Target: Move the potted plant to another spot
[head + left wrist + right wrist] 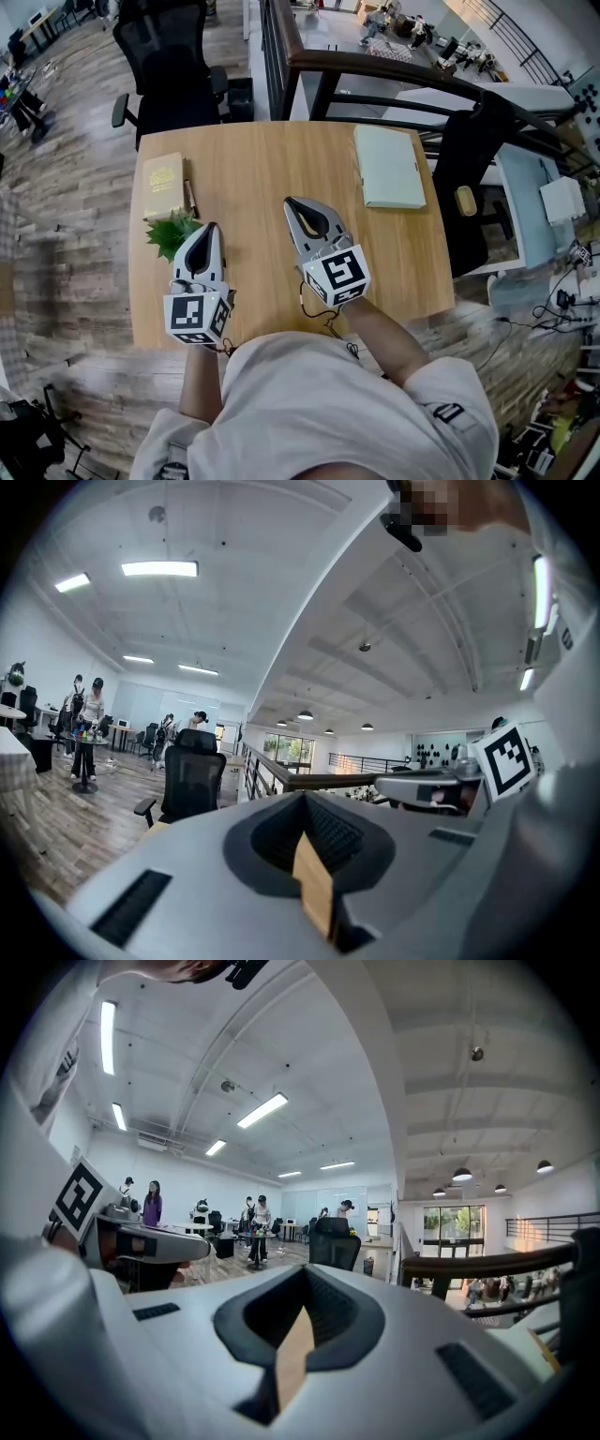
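potted plant (169, 233) just beside the closed left gripper (210, 228)

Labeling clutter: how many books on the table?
2. A tan book at the far left of the table, just beyond the potted plant; a pale green book at its far right. None seems hidden.

Potted plant (170, 233) stands on the table (267, 169) just beside the left tongs (210, 229).

1. No text can be read anywhere.
2. Tan book (164, 185), far left on the table (272, 178): gold cover print, too small to read.
3. Left marker cube (197, 317) and right marker cube (337, 274): black-and-white square code patterns, no letters.
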{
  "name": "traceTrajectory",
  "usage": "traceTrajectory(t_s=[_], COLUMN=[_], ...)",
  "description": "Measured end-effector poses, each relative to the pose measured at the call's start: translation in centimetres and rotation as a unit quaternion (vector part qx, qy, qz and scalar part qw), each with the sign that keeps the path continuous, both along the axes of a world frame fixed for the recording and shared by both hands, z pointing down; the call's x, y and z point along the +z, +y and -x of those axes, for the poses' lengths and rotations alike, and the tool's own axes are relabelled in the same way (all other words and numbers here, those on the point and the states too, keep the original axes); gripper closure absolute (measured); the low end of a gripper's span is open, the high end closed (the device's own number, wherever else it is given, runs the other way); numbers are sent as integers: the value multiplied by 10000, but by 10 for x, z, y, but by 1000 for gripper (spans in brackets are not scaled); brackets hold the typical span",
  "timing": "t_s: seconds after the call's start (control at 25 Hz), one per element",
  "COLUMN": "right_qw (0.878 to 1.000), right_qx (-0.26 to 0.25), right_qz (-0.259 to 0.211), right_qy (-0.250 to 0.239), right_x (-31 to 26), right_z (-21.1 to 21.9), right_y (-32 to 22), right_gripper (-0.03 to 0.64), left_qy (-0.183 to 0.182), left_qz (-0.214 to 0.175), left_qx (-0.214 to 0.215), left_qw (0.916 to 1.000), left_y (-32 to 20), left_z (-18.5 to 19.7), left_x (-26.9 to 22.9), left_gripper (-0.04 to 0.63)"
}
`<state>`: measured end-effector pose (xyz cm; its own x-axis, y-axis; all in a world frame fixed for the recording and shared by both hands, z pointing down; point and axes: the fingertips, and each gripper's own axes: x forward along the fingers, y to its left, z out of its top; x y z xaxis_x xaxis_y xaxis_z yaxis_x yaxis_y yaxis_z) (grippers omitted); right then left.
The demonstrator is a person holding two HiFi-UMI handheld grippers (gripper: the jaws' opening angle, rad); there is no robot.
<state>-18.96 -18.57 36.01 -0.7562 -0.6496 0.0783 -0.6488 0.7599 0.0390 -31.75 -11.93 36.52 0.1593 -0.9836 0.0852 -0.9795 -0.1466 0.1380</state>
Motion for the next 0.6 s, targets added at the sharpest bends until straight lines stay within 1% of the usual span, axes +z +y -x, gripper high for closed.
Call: traceTrajectory(t_s=[0.6], right_qw=[10000], right_qx=[28], right_qz=[21], right_qy=[-26], right_x=[-2], right_z=[-2], right_y=[0], right_gripper=[614], left_qy=[32], left_qz=[17], left_qx=[25], left_qw=[10000], left_y=[-1], left_z=[1], left_x=[2], left_gripper=[583])
